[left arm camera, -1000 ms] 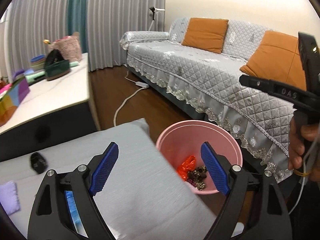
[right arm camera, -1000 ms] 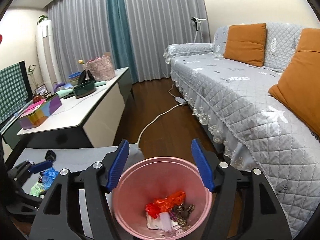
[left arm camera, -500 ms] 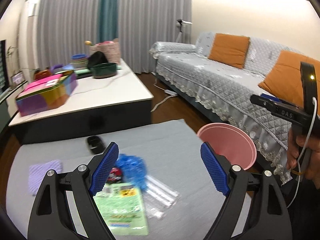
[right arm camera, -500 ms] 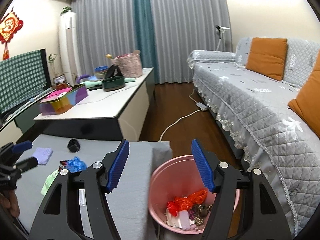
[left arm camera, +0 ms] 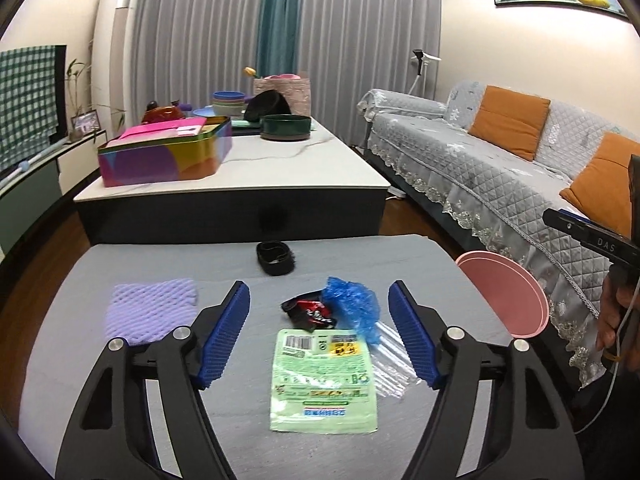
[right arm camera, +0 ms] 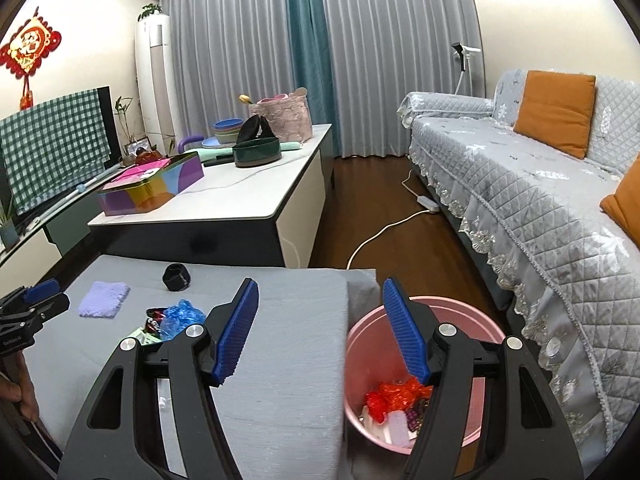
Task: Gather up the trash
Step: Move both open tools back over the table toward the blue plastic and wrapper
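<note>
Hovering left gripper (left arm camera: 320, 336) over green pouch (left arm camera: 324, 380), jaws closing, nothing gripped; flat, limp, slippery; probably pinch an edge. Right gripper (right arm camera: 320, 332) parted, empty.

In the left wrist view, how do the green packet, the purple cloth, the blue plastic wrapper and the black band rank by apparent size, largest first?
1. green packet, though it lies nearest the camera.
2. purple cloth.
3. blue plastic wrapper.
4. black band, lying farthest away, so its true size is unsure.

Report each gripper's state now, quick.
Left gripper: jaws closing, holding nothing; green packet lies below, untouched.
Right gripper: open, empty, beside the pink bin.
</note>
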The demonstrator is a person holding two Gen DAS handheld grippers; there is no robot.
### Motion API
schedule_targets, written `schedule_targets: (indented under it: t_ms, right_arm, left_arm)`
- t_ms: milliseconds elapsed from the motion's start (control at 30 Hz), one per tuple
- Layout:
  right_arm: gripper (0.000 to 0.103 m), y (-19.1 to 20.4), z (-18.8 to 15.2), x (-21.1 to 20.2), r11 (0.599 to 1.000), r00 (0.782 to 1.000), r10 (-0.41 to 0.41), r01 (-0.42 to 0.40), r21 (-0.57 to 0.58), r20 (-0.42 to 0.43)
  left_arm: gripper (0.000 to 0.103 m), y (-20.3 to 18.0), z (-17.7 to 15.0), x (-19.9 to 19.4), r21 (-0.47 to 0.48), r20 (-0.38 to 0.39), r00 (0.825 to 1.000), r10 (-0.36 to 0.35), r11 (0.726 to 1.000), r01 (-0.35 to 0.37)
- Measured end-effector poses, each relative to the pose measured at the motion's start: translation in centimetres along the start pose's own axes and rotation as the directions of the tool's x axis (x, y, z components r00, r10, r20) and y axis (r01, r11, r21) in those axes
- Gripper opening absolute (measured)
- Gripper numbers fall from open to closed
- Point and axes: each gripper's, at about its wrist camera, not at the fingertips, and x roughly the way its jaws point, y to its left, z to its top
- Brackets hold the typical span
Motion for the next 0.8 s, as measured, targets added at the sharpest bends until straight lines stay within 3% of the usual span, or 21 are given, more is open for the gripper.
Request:
schedule_targets:
  t_ms: [800]
  right_arm:
    - [0.065, 4.8, -1.5, 1.9, 0.994, 0.993, 0.108, -0.109, -0.018, -0.055]
  left_arm:
    - [0.07, 4.9, -1.4, -2.3, -0.071, 0.007, 0.995, 0.097, 0.993, -0.096]
